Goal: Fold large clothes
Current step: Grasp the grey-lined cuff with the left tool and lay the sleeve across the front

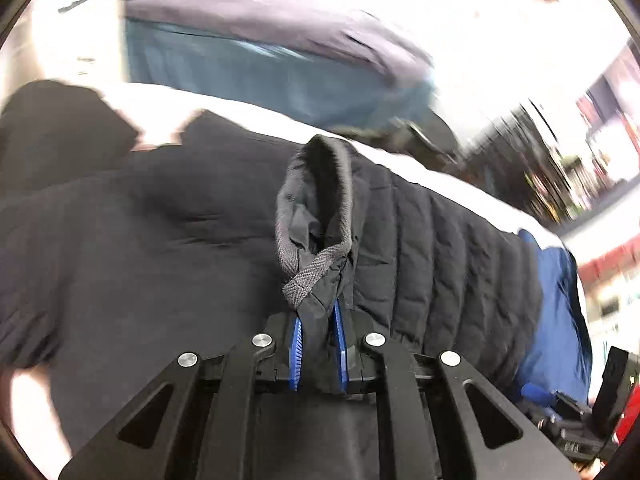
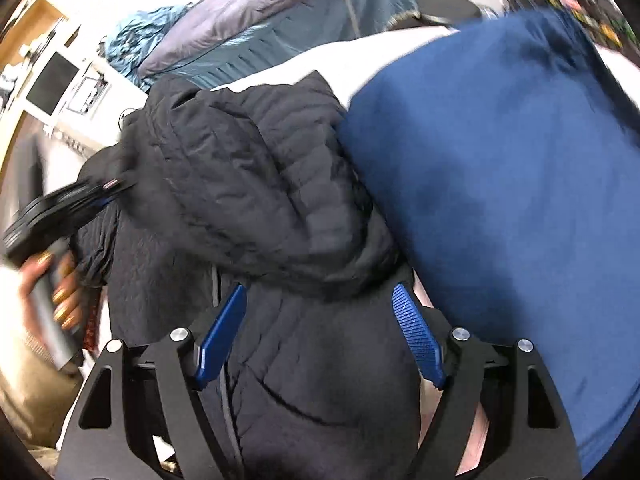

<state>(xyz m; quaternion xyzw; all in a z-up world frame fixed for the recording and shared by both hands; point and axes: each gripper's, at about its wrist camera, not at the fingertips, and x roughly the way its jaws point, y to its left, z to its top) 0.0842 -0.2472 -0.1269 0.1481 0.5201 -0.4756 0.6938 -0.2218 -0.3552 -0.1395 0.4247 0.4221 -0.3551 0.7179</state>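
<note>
White surface (image 1: 248, 110): bare strip showing beyond the jacket's far edge; blurred.
Blue garment (image 2: 500, 184): touching the jacket's right edge.
Black quilted jacket (image 1: 160, 240): spread on the surface, bunched into a fold in the right wrist view.
Right gripper (image 2: 320, 332): jaws spread wide, jacket fold between, not clamped.
Left gripper (image 1: 318, 344): clenched on the jacket's grey-trimmed cuff (image 1: 316, 216), lifted upright.

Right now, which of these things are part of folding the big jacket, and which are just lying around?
Part of the job:
- black quilted jacket
- left tool, shut on the jacket's cuff
- right tool, open around the jacket

Just lying about:
- blue garment beside the jacket
- grey and teal bedding pile behind
- white surface underneath
</note>
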